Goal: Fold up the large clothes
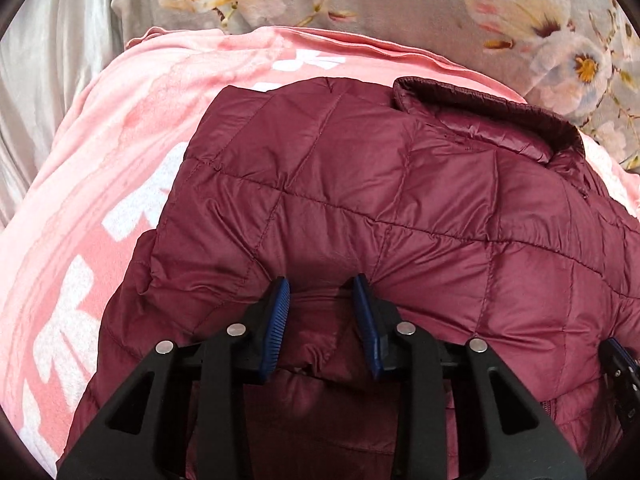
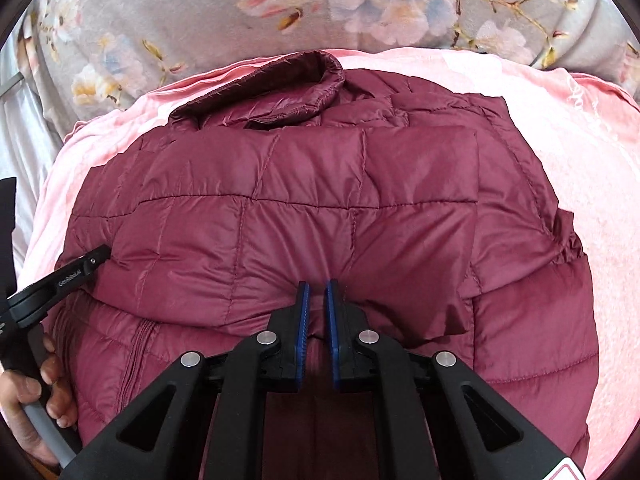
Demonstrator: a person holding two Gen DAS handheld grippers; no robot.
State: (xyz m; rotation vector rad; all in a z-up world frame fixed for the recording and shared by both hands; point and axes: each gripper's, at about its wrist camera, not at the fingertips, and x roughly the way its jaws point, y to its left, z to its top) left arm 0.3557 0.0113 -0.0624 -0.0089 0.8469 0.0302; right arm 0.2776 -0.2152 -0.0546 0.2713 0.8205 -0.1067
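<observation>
A maroon quilted puffer jacket [image 1: 380, 200] lies on a pink blanket, its bottom part folded up over the body and its collar [image 1: 492, 116] at the far side. My left gripper [image 1: 322, 284] is open, its blue pads astride the folded edge. In the right wrist view the jacket [image 2: 320, 208] fills the middle, with the collar [image 2: 280, 88] at the far side. My right gripper [image 2: 316, 286] is nearly closed, pinching the folded edge between its pads. The left gripper [image 2: 102, 254] also shows at the left of the right wrist view, touching the jacket.
The pink blanket [image 1: 100, 200] with white letters lies under the jacket and extends to the right [image 2: 560, 184]. A grey floral bedcover [image 2: 180, 12] lies beyond it. A shiny grey sheet [image 1: 48, 80] is at the far left. A hand [image 2: 36, 396] holds the left gripper's handle.
</observation>
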